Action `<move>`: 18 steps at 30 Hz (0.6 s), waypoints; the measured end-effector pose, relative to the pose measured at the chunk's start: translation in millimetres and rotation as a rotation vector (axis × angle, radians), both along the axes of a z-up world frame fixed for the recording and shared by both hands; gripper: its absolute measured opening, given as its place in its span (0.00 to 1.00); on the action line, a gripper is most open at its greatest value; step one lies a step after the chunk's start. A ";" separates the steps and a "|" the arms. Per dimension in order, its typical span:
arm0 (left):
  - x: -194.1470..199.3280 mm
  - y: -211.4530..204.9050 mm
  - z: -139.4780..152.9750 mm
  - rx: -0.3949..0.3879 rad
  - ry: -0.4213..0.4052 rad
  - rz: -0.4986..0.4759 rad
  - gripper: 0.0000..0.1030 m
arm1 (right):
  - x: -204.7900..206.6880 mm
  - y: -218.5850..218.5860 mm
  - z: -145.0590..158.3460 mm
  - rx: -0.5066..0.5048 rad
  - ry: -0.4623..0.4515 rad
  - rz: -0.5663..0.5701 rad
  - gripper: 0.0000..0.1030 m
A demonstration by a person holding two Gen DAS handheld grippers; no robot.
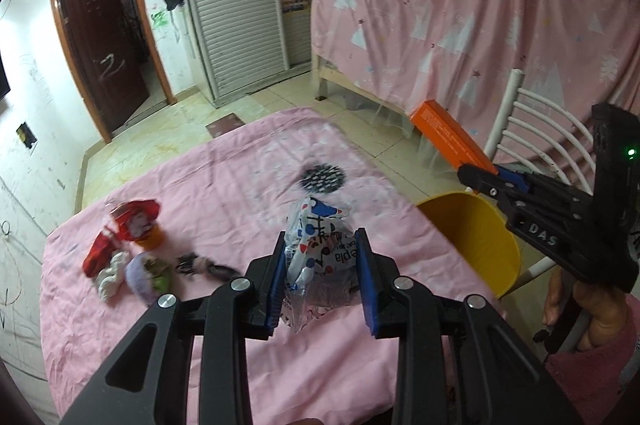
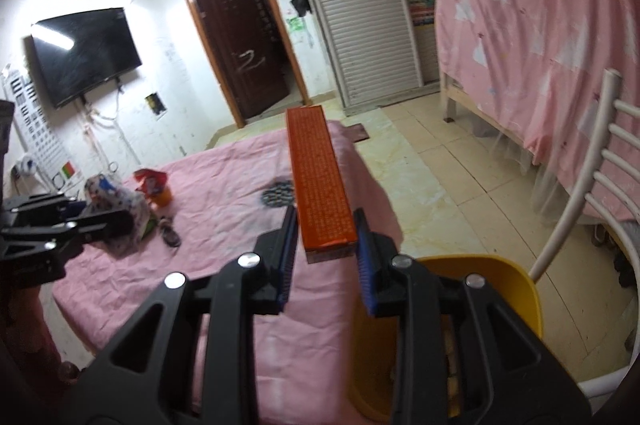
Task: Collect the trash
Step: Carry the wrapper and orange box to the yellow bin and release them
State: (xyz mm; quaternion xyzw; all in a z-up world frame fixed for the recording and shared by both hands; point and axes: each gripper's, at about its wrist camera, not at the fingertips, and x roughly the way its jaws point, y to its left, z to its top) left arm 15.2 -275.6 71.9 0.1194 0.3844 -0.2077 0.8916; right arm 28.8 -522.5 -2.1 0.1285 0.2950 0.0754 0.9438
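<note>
Collection under way, as I judge it. I hold one piece of trash in each gripper, and neither has yet gone into the yellow bin (image 2: 516, 289), which stands on the seat of the white chair (image 1: 532, 113) just off the right edge of the table (image 1: 280, 365). I can see part of the bin's inside in the right wrist view, but it is too dark and blocked to tell what it already contains.

Left on the pink cloth: a cluster at the far left made up of a red wrapper (image 1: 132, 221) over an orange cup (image 1: 151, 239), some white crumpled paper (image 1: 112, 275), a purple-and-green scrap (image 1: 148, 275) and a small dark item (image 1: 204, 265), blurred. These I count as still to be gathered.

Left gripper (image 1: 322, 269): the blue pads (image 1: 368, 285) are clamped, partly drawn in, on a crinkled plastic bag (image 1: 316, 245) printed with red and blue dots. The bag is lifted above the cloth, over the middle of the table.

Right gripper (image 2: 326, 253): the jaws are pressed against the near end of a long orange box (image 2: 316, 181), gripping it by its two long sides. The box juts forward, roughly level, above the table's right edge; its held end hangs just beside and above the bin's rim. My estimate is that a short carry to the right would bring it over the bin's mouth.
</note>
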 end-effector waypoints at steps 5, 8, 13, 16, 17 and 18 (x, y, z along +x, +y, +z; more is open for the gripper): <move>7.5 -21.7 -2.8 -0.049 0.051 -0.046 0.24 | -2.8 -19.7 -7.3 -0.002 0.022 -0.065 0.25; 13.0 -36.5 -4.3 -0.079 0.078 -0.078 0.24 | -5.3 -30.6 -10.9 -0.008 0.035 -0.101 0.26; 17.3 -61.4 -7.3 -0.105 0.107 -0.122 0.24 | -7.6 -49.1 -19.0 -0.013 0.061 -0.156 0.26; 19.4 -77.5 -10.4 -0.115 0.134 -0.152 0.24 | -9.6 -59.4 -22.4 -0.006 0.072 -0.178 0.26; 21.2 -85.0 -11.6 -0.123 0.151 -0.165 0.24 | -10.7 -64.3 -23.5 -0.001 0.073 -0.187 0.26; 21.5 -90.6 -12.0 -0.126 0.159 -0.173 0.24 | -11.9 -67.5 -23.3 0.006 0.075 -0.194 0.26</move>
